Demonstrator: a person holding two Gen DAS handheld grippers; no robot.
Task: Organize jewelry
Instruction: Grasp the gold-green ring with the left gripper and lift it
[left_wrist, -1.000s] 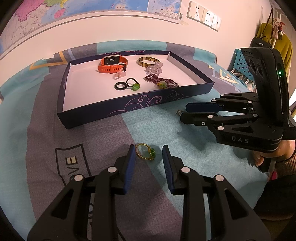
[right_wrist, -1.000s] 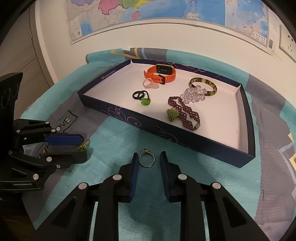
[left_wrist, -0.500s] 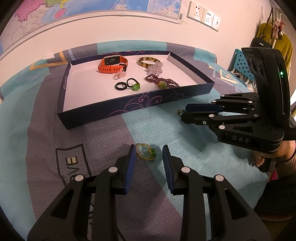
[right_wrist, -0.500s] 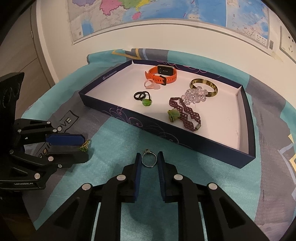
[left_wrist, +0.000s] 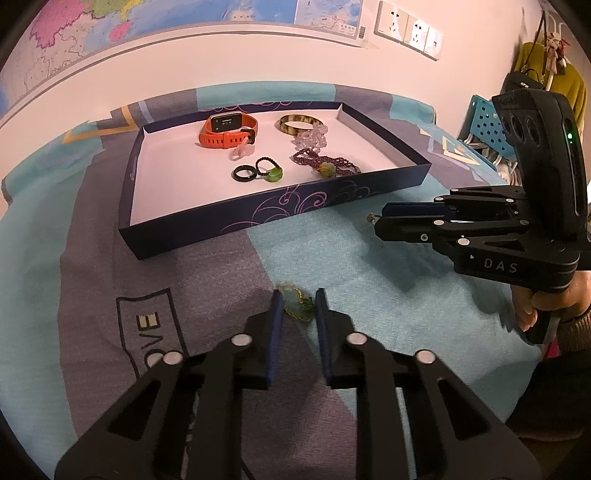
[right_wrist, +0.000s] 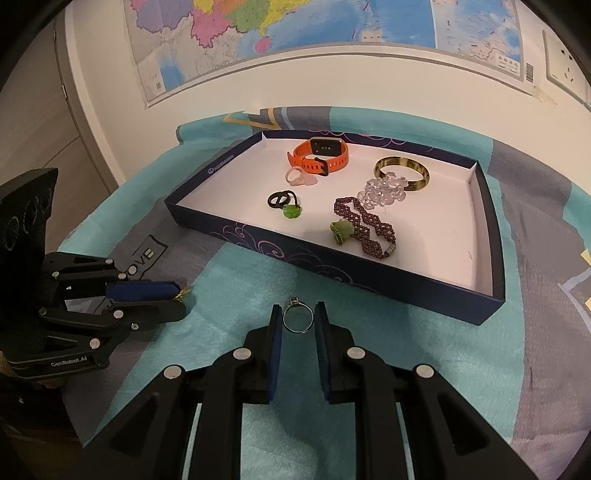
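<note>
Left gripper (left_wrist: 298, 306) just closed on beaded ring (left_wrist: 297, 305); right gripper (left_wrist: 378, 221) pinching small ring (left_wrist: 370, 218) near tray (left_wrist: 258, 218).

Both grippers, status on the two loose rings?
Left gripper jaws just closed on gold-green ring. Right gripper shut on silver ring. Both rings on cloth, path to tray clear.

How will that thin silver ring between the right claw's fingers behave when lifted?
The silver ring is a thin bare band, so probably stiff and very light. Pinched only at its edges by the right claw, smooth metal could twist or slip. If dropped it may roll.
</note>
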